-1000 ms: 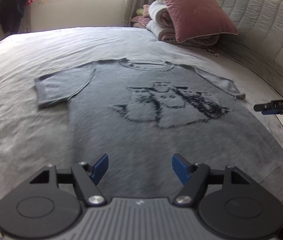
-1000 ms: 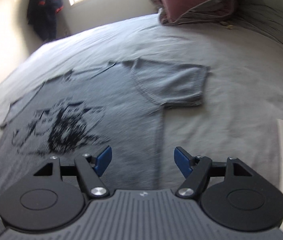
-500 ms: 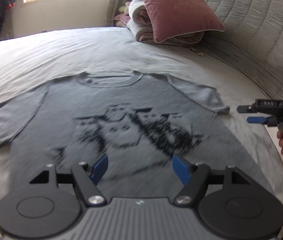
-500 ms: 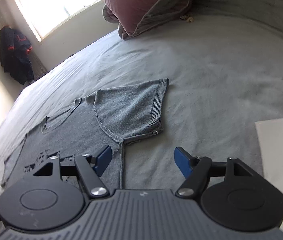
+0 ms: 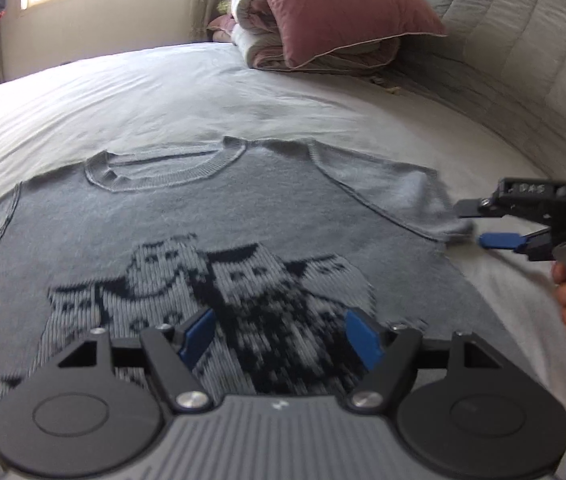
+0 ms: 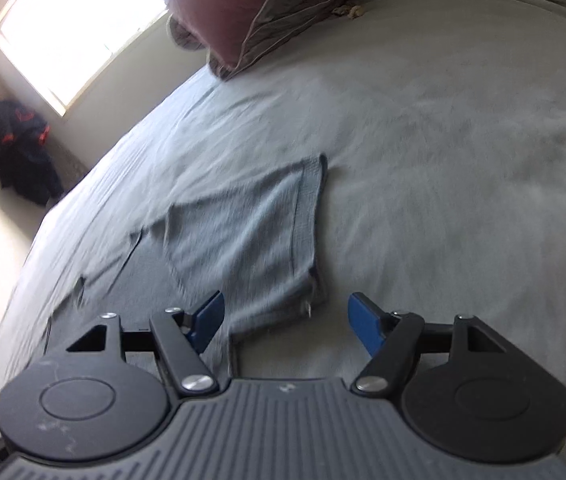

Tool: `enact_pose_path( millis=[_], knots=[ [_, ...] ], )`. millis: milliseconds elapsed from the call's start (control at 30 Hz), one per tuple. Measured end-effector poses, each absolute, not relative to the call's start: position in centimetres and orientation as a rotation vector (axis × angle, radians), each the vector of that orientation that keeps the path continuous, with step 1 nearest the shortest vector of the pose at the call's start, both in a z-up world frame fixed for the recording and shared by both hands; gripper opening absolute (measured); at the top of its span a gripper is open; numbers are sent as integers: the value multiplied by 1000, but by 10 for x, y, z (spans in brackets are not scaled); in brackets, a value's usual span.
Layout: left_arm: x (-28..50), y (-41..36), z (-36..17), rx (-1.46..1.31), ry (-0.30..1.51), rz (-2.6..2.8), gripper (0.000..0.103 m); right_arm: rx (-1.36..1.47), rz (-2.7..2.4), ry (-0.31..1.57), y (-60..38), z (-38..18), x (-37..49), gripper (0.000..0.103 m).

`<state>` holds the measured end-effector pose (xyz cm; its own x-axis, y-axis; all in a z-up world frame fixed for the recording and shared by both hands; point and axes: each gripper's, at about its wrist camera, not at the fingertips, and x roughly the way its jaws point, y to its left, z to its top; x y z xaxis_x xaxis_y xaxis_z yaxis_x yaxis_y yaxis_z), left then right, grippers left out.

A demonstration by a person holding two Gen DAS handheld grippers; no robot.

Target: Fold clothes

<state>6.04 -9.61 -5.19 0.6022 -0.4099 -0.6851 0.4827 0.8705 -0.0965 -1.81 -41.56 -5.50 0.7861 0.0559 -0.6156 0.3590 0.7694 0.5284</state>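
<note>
A grey knit T-shirt [image 5: 223, 216] with a dark animal print lies flat, face up, on the bed. My left gripper [image 5: 281, 336] is open and empty, low over the printed chest. My right gripper [image 6: 285, 320] is open and empty, with the shirt's right sleeve [image 6: 251, 240] just ahead of its jaws. In the left wrist view the right gripper [image 5: 469, 224] shows side on at the sleeve's cuff, held by a hand. The shirt's lower part is hidden under the left gripper body.
The bed sheet [image 5: 203, 92] is pale grey. A maroon pillow [image 5: 339, 8] leans on folded bedding by the padded headboard [image 5: 531, 52]. A window [image 6: 75, 28] and a dark hanging jacket [image 6: 19, 148] are at the far wall.
My left gripper has moved forward and right over the print. My right gripper has closed in on the right sleeve cuff. Both stay open.
</note>
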Motion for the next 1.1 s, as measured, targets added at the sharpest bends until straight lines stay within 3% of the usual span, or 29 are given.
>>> enact_pose_path(
  millis=[133,167,267,333,500,833,1033,1067,1100],
  knots=[
    [82,-111,-58,61,766,-558,62,732,-173,617,-424,-63,-7,53],
    [87,-115,-59,46,769,-573,61,769,-167,605,-428,-66,-8,52],
    [102,-129,-61,2,779,-611,61,858,-160,575,-438,-71,-12,44],
    [112,-142,-61,-25,791,-636,62,873,-153,570,-441,-74,-12,29],
    [137,-178,-50,-74,848,-722,67,899,-117,569,-438,-75,-12,12],
    [197,-263,-38,-49,1094,-893,72,780,-30,579,-411,-62,-8,10],
    [176,-318,-40,183,1083,-901,71,764,-17,595,-407,-67,-7,10],
    [173,-324,-41,202,1077,-890,66,767,-15,597,-407,-68,-6,10],
    [171,-328,-41,222,1056,-870,47,768,-14,598,-407,-68,-4,10]
  ],
)
